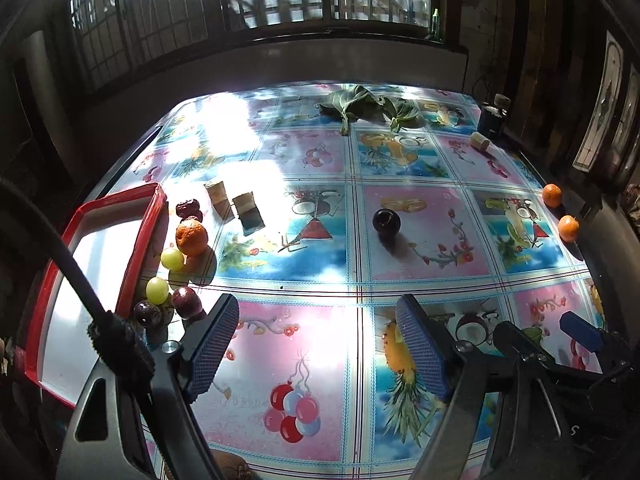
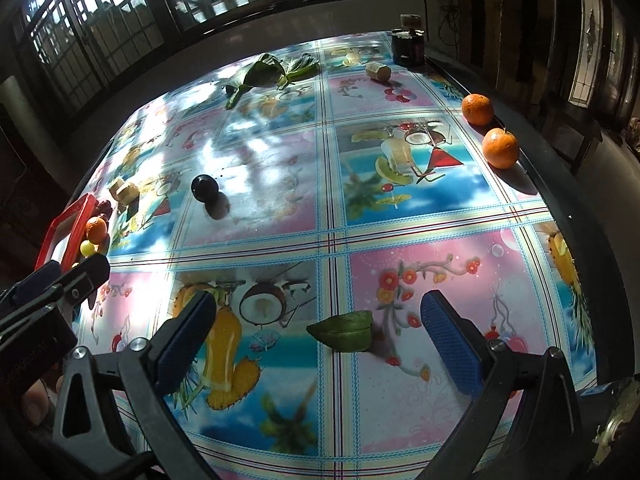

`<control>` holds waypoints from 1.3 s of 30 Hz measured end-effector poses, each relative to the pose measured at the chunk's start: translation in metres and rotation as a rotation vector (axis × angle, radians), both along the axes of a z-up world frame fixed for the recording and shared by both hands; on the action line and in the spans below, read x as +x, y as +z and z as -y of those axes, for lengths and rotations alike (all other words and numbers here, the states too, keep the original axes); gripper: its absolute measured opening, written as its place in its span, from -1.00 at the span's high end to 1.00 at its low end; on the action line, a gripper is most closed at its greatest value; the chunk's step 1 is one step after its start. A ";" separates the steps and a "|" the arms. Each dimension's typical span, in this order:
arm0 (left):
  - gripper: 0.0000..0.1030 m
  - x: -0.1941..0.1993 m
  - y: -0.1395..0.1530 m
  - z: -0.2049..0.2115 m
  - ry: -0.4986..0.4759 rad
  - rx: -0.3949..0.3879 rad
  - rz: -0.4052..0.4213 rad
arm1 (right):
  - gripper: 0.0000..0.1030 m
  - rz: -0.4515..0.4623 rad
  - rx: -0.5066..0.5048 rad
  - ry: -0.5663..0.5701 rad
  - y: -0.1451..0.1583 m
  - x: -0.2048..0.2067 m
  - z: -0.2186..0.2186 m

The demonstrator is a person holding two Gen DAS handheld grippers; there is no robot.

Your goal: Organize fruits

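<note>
While both tools hang over the table (image 1: pixel 320 168) with its fruit-printed cloth, neither has hold of anything: the left tool (image 1: pixel 318 348) has its blue pads spread wide over bare cloth, and the right tool (image 2: pixel 320 348) is just as wide, with a green leaf (image 2: pixel 344 335) lying on the cloth between its fingers, touched by neither. A red tray (image 1: pixel 132 240) sits at the table's left edge. Just beside its right rim lie an orange (image 1: pixel 192 237), two green grapes (image 1: pixel 172 259), a dark red plum (image 1: pixel 187 302) and a dark grape (image 1: pixel 146 313). A dark plum (image 1: pixel 386 222) sits alone mid-table. Two more oranges (image 2: pixel 500 148) rest at the right edge, well apart from the tray.
</note>
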State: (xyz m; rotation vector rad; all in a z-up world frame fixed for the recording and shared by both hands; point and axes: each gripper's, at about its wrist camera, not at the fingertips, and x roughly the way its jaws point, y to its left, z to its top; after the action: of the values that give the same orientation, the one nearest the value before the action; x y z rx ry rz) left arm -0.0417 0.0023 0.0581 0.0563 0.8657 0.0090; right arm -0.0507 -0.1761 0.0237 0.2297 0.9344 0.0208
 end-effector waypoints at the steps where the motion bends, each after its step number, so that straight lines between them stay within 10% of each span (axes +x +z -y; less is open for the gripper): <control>1: -0.58 -0.001 0.000 -0.001 0.001 -0.004 0.002 | -0.98 -0.003 -0.009 0.000 0.001 -0.001 -0.001; 9: -0.58 -0.005 -0.001 -0.006 -0.001 -0.026 -0.008 | -0.98 0.006 0.110 0.028 0.012 -0.010 0.002; 20: -0.58 -0.025 0.006 -0.017 -0.018 -0.057 0.003 | -0.98 -0.067 -0.207 -0.092 0.027 -0.016 0.004; 39: -0.58 -0.039 0.011 -0.028 -0.013 -0.079 0.005 | -0.98 -0.032 -0.229 -0.112 0.025 -0.015 0.002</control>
State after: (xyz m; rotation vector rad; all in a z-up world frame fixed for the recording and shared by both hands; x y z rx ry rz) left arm -0.0802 0.0300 0.0688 -0.0123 0.8596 -0.0373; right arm -0.0654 -0.1777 0.0491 0.0699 0.9464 -0.1930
